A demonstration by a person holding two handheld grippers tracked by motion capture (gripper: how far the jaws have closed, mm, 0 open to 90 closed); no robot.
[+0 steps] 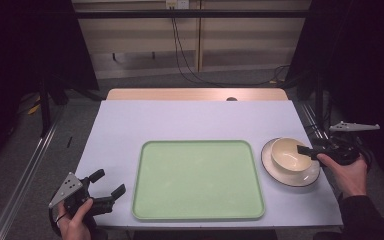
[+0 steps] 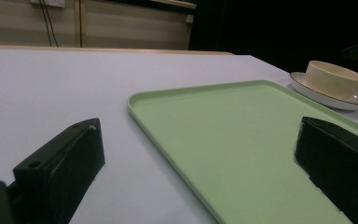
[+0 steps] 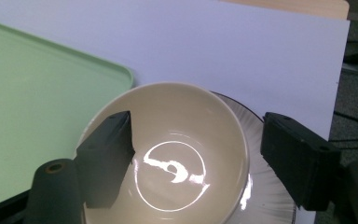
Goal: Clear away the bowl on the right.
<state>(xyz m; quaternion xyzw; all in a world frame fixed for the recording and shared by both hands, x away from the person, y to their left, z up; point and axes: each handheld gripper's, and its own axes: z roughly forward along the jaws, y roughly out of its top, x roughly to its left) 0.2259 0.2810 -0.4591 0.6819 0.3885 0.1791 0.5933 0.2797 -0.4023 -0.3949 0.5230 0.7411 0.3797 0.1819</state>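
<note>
A cream bowl (image 1: 286, 153) (image 3: 191, 126) stands on a white plate (image 1: 291, 179) (image 3: 266, 198) with a dark rim, at the table's right side. My right gripper (image 1: 305, 150) (image 3: 198, 158) reaches in from the right and hovers over the bowl. Its jaws are apart: one is over the bowl's inside, the other outside over the plate, and neither pad presses on anything. A pale green tray (image 1: 197, 180) (image 2: 242, 140) (image 3: 37, 102) lies bare in the middle. My left gripper (image 1: 111, 181) (image 2: 198, 135) rests low at the front left corner, open and holding nothing. In its view the bowl (image 2: 335, 77) and plate (image 2: 326, 99) sit far off.
The white tabletop (image 1: 180, 120) has bare room behind and to the left of the tray. A wooden strip (image 1: 195, 94) runs along its back edge. Cables (image 1: 190, 70) hang behind the table, dark curtains flank it, and a metal rail (image 1: 25, 175) lies on the floor at left.
</note>
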